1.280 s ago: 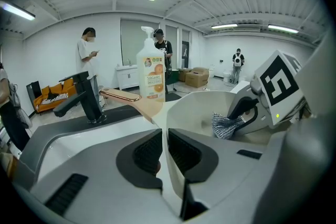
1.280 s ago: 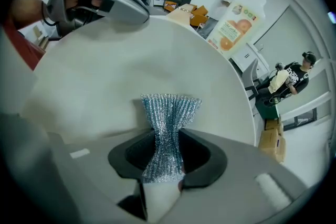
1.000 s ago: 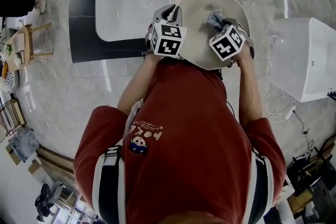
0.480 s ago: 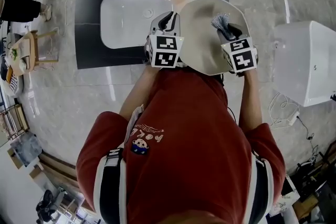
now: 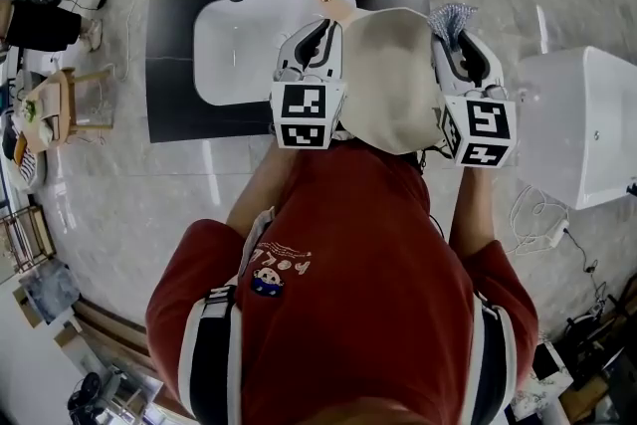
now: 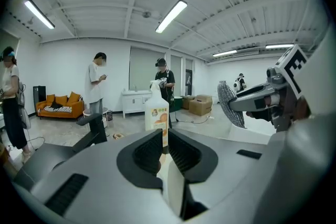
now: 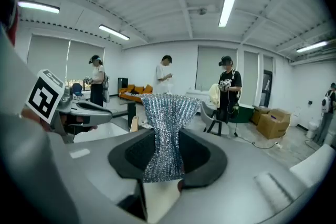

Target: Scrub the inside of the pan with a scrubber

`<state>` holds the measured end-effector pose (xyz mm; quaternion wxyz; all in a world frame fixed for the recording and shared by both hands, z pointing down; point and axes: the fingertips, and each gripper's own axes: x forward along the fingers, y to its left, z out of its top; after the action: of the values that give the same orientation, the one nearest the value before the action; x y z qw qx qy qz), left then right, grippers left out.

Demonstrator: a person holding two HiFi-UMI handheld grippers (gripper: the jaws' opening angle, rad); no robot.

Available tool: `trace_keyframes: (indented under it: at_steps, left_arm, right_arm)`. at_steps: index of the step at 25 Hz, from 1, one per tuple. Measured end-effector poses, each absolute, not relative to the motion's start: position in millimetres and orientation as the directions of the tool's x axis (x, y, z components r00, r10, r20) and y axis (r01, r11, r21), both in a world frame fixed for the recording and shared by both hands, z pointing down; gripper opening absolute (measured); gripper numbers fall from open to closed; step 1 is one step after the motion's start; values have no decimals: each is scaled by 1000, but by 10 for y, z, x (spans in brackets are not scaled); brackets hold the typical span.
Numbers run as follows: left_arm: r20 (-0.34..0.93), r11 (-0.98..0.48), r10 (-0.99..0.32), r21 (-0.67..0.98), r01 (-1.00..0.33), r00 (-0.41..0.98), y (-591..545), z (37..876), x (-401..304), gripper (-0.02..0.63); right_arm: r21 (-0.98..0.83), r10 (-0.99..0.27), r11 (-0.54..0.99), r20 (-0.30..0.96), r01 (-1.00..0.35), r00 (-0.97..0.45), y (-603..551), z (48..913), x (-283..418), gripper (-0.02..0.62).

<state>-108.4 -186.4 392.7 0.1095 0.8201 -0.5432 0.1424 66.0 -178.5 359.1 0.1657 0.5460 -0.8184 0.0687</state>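
Two grippers: both clamped.
Left gripper [image 6: 164, 150]: pinches pan [image 5: 393, 80] rim at 9 o'clock, steadying it over sink [image 5: 234, 45].
Right gripper [image 7: 163, 157]: squeezes scrubber [image 7: 164, 113] (silver mesh) at pan's 2 o'clock, seemingly clear of it.

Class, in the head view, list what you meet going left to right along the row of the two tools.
In order: black mat → white sink → left tool → pan → right tool gripping the scrubber → white cabinet.

Red T-shirt [image 5: 370, 286] with small chest print [image 5: 269, 268] — black, white-edged shoulder straps [image 5: 206, 353]
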Motion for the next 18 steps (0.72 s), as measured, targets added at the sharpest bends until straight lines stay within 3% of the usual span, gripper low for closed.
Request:
trace_keyframes:
  at_steps: [9,13,18]
  left_arm:
    - [103,-351,-932,-17,-936,348,-1884,3023,-1102,37]
    - [23,-323,-946,-13,-946,323,-1860,2799,-1151,34]
    - [19,-294,-956,-26,-955,294,-1839,2722,-1213,20]
  right_arm:
    - [79,-959,282,-9,-956,-283,-1773,2642,664,150]
    - [94,-955,287,-50,-953,-292,-1785,2562,589,150]
    - [89,-948,306,-65,-948,-312,-1801,2533,523,160]
